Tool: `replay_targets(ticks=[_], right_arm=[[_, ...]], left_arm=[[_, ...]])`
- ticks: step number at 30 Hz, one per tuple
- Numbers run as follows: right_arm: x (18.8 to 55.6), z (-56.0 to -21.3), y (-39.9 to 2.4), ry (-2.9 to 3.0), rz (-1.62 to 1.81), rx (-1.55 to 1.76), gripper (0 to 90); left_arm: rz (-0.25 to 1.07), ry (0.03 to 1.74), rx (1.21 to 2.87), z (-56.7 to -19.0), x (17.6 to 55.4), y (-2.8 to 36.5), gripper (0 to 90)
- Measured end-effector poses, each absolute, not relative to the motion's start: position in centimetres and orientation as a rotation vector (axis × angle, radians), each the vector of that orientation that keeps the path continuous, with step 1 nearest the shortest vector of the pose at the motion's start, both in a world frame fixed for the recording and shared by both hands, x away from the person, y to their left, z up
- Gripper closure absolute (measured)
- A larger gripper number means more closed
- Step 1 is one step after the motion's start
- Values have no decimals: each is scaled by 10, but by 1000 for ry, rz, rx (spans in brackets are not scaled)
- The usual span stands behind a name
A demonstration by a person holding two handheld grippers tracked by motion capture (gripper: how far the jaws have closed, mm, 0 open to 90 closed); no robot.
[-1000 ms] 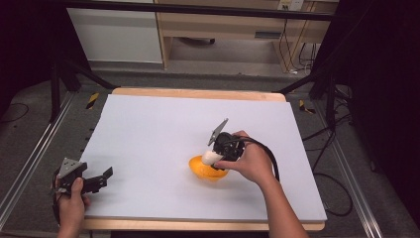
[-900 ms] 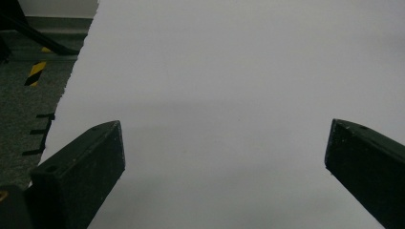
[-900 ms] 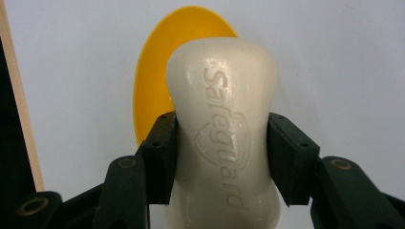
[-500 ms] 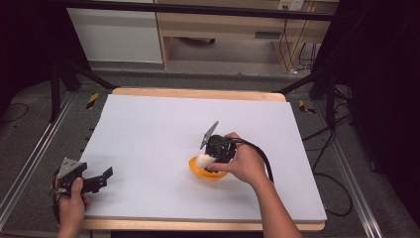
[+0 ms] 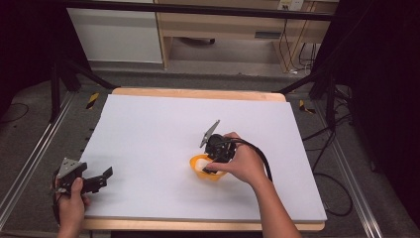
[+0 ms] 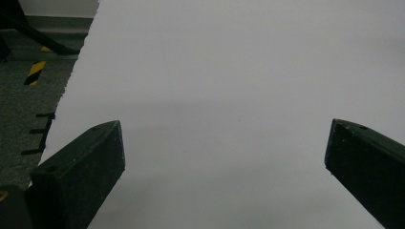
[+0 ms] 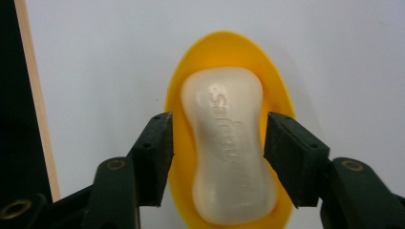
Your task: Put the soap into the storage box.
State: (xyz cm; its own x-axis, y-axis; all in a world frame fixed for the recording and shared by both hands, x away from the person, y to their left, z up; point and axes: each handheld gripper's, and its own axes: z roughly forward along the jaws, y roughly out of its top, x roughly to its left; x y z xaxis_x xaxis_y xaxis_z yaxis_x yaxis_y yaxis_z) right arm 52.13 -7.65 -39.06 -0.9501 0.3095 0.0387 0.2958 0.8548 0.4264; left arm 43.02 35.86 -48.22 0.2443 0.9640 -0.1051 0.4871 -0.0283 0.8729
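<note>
While I hold both tools from here, I record the following, left to right.

Left gripper point(image 5: 96, 179): at the near left corner of the white table point(image 5: 148, 129), well apart from the work; its jaws stand wide apart over bare surface, holding nothing.

Soap point(image 7: 229, 143): a pale waisted bar lying lengthwise in the yellow dish point(image 7: 177, 102), which sits right of the table's middle, toward the near edge.

Right gripper point(image 7: 217, 148): lowered over the dish, jaws spread to either side of the bar at its narrow waist. The right finger point(image 7: 291, 152) looks to be at or just touching the bar's flank; the left finger point(image 7: 155, 152) stands clear of the bar, over the dish rim (contact with the rim I cannot confirm). Not clamped.

Risk, slip: a smooth, rounded bar may squirt out endwise if I close too fast or off the waist.

Risk, dish: the left finger could catch the rim on closing and tip or drag the dish, since nothing steadies it.

Risk, uneven contact: one finger touching first would push the bar sideways before the other arrives.
</note>
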Motion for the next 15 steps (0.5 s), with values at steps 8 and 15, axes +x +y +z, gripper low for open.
replay_targets(ticks=[8, 15], right_arm=[[522, -386, -94, 2945, 710, 564, 312], [523, -386, -108, 2905, 746, 664, 230]], left_arm=[[693, 1369, 1649, -482, 430, 359, 0], [694, 1372, 1647, -482, 430, 358, 0]])
